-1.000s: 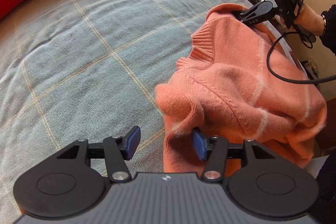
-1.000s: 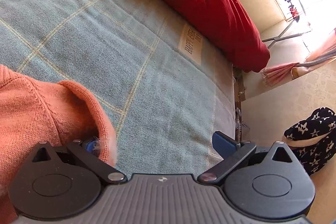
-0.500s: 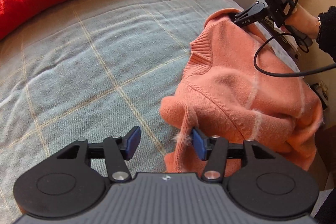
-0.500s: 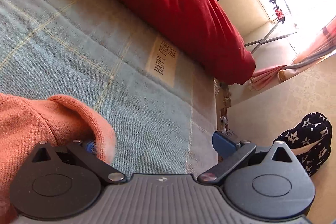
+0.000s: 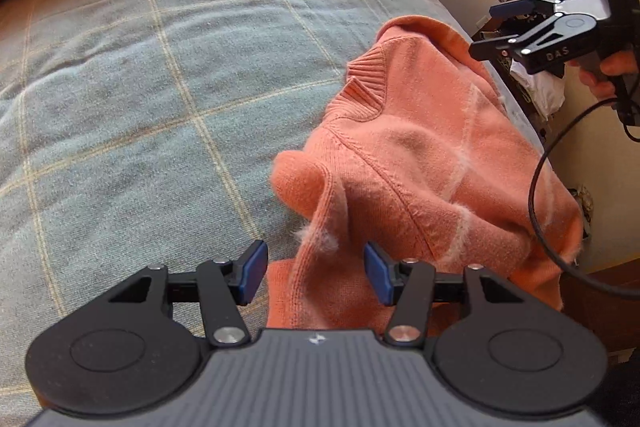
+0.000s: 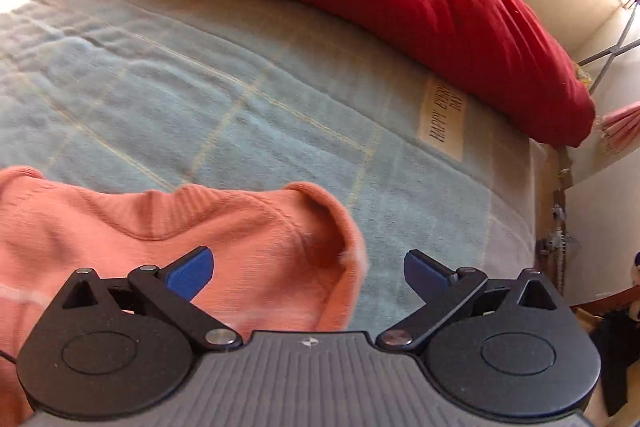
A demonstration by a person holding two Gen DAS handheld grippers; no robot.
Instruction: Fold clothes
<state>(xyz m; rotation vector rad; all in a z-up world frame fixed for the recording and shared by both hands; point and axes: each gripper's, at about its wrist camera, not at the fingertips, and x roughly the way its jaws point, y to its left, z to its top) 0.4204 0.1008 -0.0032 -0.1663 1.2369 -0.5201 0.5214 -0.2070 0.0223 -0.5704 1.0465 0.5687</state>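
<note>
Here the orange sweater [image 5: 420,163] lies rumpled near the edge of the bed [image 5: 140,87], at about three o'clock in the left wrist view, collar toward twelve, its lower part hanging over the edge; it is bunched, not laid flat and not folded. The left claw [image 5: 316,271] stands spread with a raised fold of a shoulder between its pads, not pinched; the right claw [image 6: 308,273] is likewise spread, over the other shoulder. I judge the step to be taking hold at both shoulders; next each claw needs to close on knit, then draw the sweater flat across the bed.
</note>
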